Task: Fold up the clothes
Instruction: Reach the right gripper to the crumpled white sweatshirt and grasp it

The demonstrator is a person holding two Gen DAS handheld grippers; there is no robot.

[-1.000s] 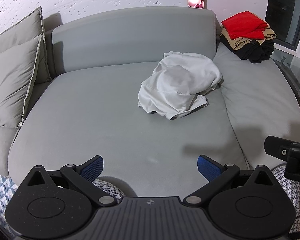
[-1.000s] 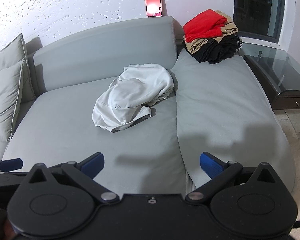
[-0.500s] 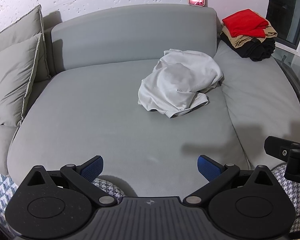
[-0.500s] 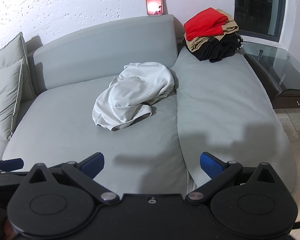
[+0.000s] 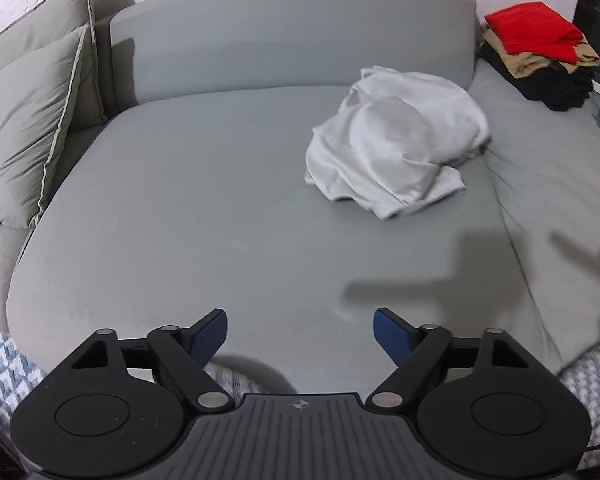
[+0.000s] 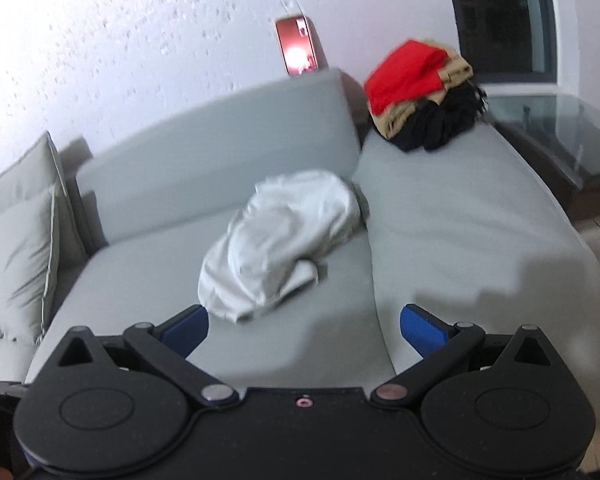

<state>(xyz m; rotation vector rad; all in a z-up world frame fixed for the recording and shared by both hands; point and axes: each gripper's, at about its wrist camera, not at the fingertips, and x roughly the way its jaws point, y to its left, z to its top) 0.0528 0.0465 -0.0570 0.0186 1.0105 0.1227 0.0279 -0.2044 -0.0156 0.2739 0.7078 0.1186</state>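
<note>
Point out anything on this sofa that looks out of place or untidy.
The white garment lies crumpled in a heap on the sofa seat, unfolded, unlike the neat stack of red, tan and black clothes on the far right cushion. Nothing looks spilled or damaged.

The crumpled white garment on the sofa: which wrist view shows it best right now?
The left wrist view. There the crumpled white garment is sharp, with its folds and hem edges readable. In the right wrist view the garment sits more central but is motion-blurred, so only its overall heap shape shows.
</note>
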